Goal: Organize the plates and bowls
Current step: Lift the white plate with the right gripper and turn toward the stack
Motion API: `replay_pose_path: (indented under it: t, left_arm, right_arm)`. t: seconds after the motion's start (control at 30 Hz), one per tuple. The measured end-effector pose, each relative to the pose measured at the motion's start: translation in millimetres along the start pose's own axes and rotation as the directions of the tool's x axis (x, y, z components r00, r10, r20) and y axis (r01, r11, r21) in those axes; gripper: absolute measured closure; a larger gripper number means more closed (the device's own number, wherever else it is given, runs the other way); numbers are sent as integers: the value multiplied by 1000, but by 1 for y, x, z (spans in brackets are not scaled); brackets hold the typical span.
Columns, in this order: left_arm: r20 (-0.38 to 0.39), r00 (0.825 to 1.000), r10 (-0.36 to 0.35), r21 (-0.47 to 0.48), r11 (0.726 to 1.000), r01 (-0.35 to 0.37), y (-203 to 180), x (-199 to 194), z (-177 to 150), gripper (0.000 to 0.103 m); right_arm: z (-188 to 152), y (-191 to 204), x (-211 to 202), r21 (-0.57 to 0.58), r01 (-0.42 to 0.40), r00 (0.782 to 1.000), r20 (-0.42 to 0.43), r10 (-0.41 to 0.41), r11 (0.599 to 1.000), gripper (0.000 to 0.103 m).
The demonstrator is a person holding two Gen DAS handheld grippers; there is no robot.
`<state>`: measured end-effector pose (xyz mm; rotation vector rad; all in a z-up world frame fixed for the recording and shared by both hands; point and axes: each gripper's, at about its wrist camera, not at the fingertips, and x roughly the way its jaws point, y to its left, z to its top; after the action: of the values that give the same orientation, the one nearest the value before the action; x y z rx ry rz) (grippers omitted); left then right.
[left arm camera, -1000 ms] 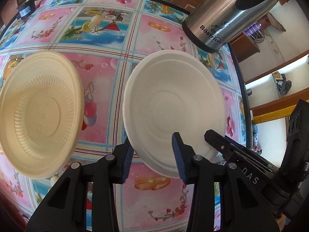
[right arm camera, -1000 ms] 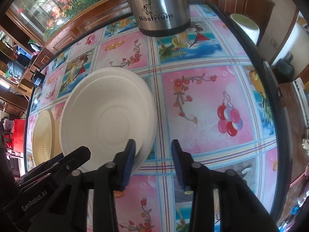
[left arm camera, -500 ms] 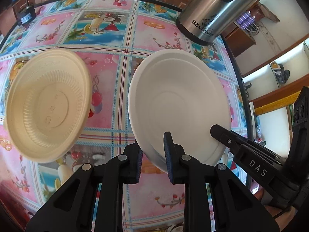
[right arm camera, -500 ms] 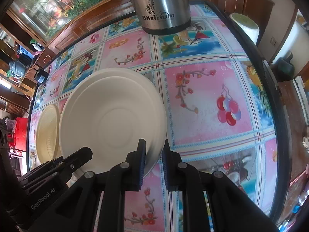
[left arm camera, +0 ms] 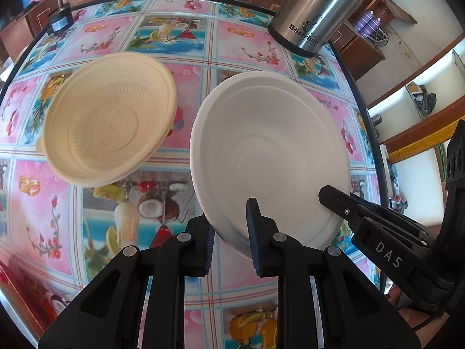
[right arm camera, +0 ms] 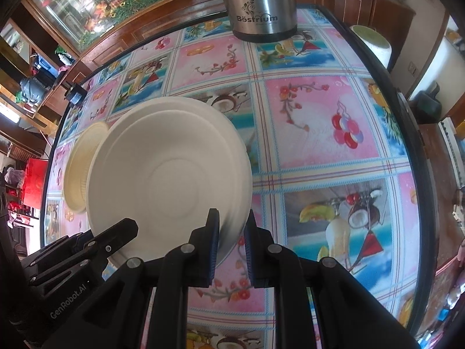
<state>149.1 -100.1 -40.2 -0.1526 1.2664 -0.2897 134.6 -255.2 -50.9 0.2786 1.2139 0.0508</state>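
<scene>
Both grippers, left gripper and right gripper, clamp the near rim of the white plate stack, tilted above the patterned tablecloth. Left of it sits the cream bowl; behind stands a steel flask.

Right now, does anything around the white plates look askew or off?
Yes. The white plates are two, nested slightly off-centre, with the lower rim showing past the upper. Both claws, left claw and right claw, pinch the near rim. The cream bowl beside them looks tilted. Nothing spilled or damaged.
</scene>
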Motion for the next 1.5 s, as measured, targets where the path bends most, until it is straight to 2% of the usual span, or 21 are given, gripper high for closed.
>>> replay_pose_path:
  t: [0.47,1.5]
  left_arm:
    - [-7,1000,16,-9,1000,-16,21,-14,-31,83]
    - [0,1000,15,-35,999,-15,49,-28,-59,83]
  right_arm:
    - [-36,21,-4,-8,-9,1000,-12,9,1000,87]
    - [-64,49,-5,-16,-22,1000,-15,22,1000,87]
